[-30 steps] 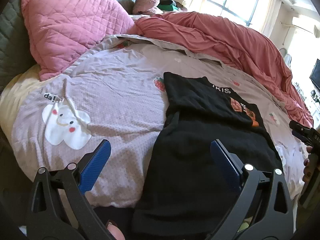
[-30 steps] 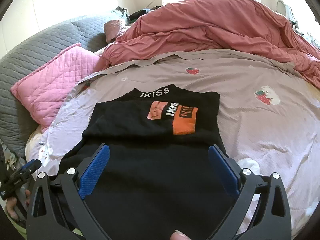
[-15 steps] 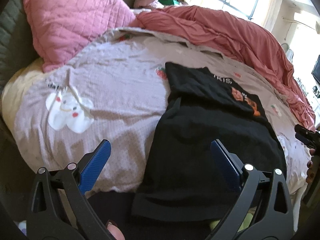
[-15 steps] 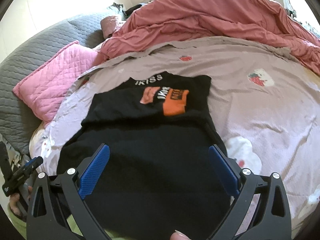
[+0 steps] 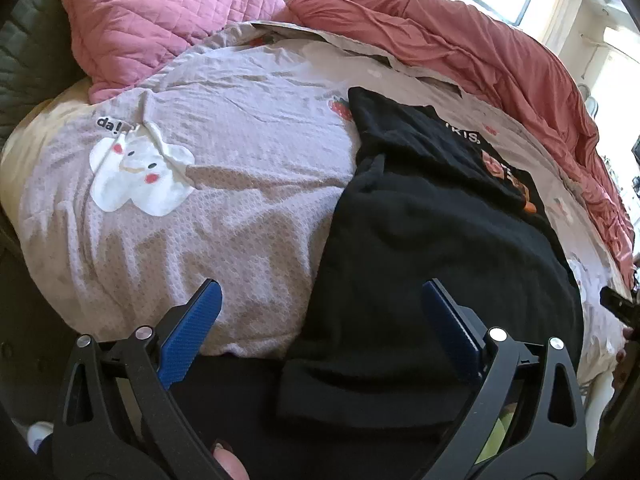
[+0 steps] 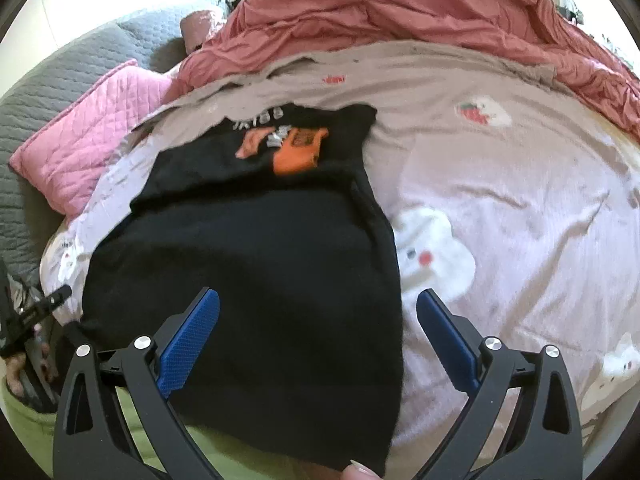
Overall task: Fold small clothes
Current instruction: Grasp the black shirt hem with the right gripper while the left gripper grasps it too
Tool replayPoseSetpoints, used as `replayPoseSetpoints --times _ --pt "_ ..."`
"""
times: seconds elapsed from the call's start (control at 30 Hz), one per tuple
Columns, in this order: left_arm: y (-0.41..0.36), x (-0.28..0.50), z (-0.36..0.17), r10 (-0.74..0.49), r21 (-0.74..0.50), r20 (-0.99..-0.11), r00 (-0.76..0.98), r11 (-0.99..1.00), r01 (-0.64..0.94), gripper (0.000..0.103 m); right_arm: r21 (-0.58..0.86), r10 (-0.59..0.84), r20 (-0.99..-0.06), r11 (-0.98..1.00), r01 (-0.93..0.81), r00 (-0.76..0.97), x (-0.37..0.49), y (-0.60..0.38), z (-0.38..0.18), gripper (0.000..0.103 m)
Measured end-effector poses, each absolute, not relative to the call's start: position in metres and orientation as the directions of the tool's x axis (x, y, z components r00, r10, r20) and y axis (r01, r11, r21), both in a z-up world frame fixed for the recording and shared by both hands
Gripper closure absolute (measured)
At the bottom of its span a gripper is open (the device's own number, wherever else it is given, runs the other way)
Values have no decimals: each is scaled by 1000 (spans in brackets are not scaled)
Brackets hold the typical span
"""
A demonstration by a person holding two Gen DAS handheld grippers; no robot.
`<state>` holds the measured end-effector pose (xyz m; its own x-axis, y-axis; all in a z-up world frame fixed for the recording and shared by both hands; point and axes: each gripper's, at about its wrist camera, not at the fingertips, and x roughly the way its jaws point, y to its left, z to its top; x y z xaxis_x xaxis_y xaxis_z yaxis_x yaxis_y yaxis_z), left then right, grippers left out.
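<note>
A black shirt [image 5: 432, 248] with an orange and white print [image 6: 298, 148] lies flat on the lilac bedspread [image 5: 240, 184], its sides folded in, its hem hanging over the near bed edge. It also shows in the right wrist view [image 6: 256, 264]. My left gripper [image 5: 320, 300] is open and empty above the shirt's left hem corner. My right gripper [image 6: 318, 308] is open and empty above the shirt's right hem. The right gripper's tip shows at the left view's right edge [image 5: 618, 304]. The left gripper shows at the right view's left edge [image 6: 36, 312].
A pink quilted pillow [image 5: 160, 20] lies at the bed's head on the left. A bunched salmon duvet [image 5: 500, 52] runs along the far side. The bedspread carries white cloud prints [image 5: 136, 176] and strawberry prints [image 6: 476, 112]. The bed edge drops off just below both grippers.
Both grippers have pulled back toward the near bed edge and lowered toward the shirt's hem. The shirt has not moved. Both stay open.
</note>
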<state>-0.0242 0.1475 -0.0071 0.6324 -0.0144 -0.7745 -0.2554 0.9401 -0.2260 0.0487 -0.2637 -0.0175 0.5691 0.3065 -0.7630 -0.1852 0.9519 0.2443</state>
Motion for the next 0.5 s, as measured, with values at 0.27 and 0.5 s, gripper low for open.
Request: replayPoseSetpoints --times 0.27,0.5 --pt "137 -18 -17 -25 -214 -799 601 946 -245 14 236 305 -799 952 -195 519 32 -276 -48 5" --pt "138 -12 -31 -37 -228 -820 570 937 -266 43 264 330 -789 944 -200 517 33 -287 -60 9"
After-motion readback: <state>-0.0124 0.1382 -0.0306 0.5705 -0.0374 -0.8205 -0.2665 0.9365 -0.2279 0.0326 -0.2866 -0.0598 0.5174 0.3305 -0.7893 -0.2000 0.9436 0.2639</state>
